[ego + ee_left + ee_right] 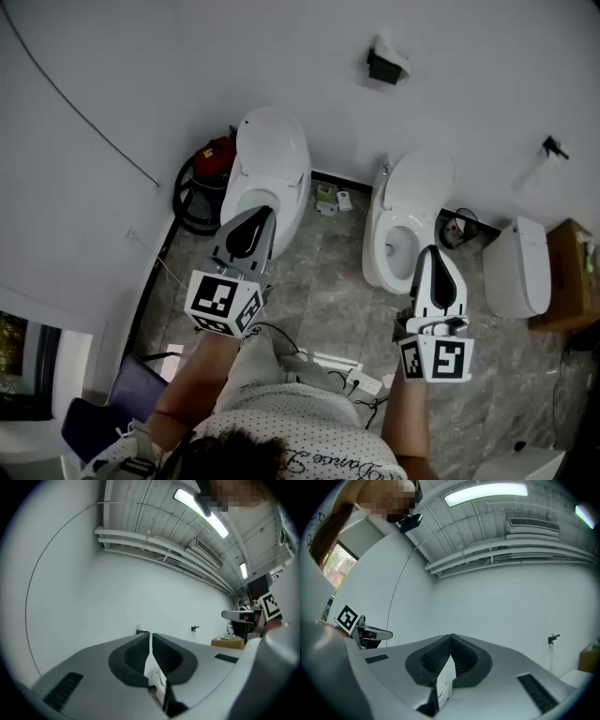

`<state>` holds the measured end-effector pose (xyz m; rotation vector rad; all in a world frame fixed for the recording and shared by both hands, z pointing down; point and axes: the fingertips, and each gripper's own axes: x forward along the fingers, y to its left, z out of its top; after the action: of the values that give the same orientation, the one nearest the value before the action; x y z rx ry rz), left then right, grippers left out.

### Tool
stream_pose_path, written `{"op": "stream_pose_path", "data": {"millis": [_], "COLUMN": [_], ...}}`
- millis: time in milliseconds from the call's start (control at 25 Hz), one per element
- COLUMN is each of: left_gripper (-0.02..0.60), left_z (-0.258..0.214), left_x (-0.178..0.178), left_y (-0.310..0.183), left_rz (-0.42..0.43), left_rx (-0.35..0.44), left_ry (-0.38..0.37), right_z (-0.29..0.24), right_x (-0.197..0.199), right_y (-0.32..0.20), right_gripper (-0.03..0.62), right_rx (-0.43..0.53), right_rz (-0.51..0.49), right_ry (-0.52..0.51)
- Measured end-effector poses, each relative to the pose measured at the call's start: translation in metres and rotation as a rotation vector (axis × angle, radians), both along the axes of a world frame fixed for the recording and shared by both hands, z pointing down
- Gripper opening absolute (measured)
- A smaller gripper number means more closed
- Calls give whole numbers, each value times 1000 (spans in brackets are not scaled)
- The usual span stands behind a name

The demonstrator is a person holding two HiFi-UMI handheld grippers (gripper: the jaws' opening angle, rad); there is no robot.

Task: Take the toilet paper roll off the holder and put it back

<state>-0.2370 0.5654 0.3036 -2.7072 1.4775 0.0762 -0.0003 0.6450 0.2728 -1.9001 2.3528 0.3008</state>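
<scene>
**Claw status**
- Left claw [257, 217] – jaws fully closed, ribbed pads meet along one line, nothing gripped. Unit is held about level, tips toward the wall [187, 56]. In the head view it overlaps the bowl of the left toilet [274, 141].
- Right claw [429, 253] – jaws also fully closed, pads together, nothing gripped. Tips are tilted slightly up. In the head view it sits just beside the open bowl of the right toilet [420, 178].
- Each claw is carried on one of the person's forearms, marker cube nearest the wrist. The two units are well apart, approx. side by side.

**Task item**
- Toilet paper roll [392, 47] – white, at the black holder [380, 68] mounted high on the wall, above and between the two toilets. Too small to tell how it seats on the holder.
- Roll is well apart from both claws; neither touches it.

**Surroundings**
- Second small black bracket [553, 147] on the wall, far right.
- White fixture [516, 267] next to a cardboard box [565, 281], right side of the floor [328, 291].
- Red appliance [214, 157] w/ black hose, left of the left toilet
</scene>
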Motion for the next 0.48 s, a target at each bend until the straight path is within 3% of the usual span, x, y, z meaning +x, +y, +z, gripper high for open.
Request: {"op": "stream_pose_path", "data": {"millis": [480], "left_gripper": [5], "left_z": [-1], "left_x": [26], "left_y": [0], "left_rz": [35], "left_rx": [-4], "left_ry": [-40], "right_z": [-1], "right_x": [14], "right_y": [0], "right_gripper": [11], "right_rx": [22], "right_rz": [-18], "right_ry": [-39]}}
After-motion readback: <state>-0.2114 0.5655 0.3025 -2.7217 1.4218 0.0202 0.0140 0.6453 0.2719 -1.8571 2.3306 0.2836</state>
